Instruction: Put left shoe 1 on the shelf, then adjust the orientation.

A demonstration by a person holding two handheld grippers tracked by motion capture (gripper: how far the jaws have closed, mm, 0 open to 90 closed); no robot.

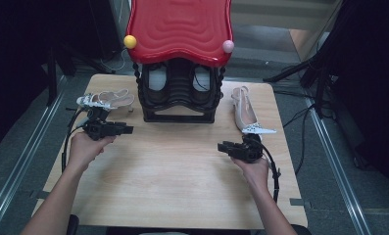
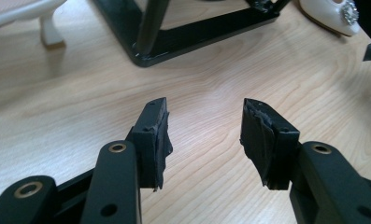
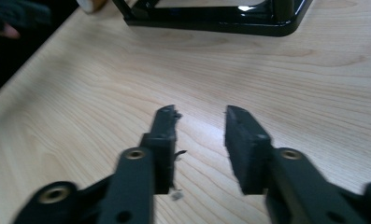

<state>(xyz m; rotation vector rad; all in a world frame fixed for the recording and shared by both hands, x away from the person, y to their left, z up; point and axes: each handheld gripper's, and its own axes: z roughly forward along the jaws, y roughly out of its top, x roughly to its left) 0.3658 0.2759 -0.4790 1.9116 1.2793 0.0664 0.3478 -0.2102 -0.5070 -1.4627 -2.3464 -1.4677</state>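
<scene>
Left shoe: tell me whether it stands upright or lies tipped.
Tipped: the left shoe lies on its side, heel pointing sideways across the table.

Both forearms reach forward, the left tool pointing right and the right tool pointing left, each held low with jaws apart and empty.

A wooden table bears a black rack between two white shoes

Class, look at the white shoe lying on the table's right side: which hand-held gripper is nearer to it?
Right. The right hand-held gripper sits just below the white shoe, beside its pointed toe. The left hand-held gripper is across the table, beyond the black rack.
</scene>
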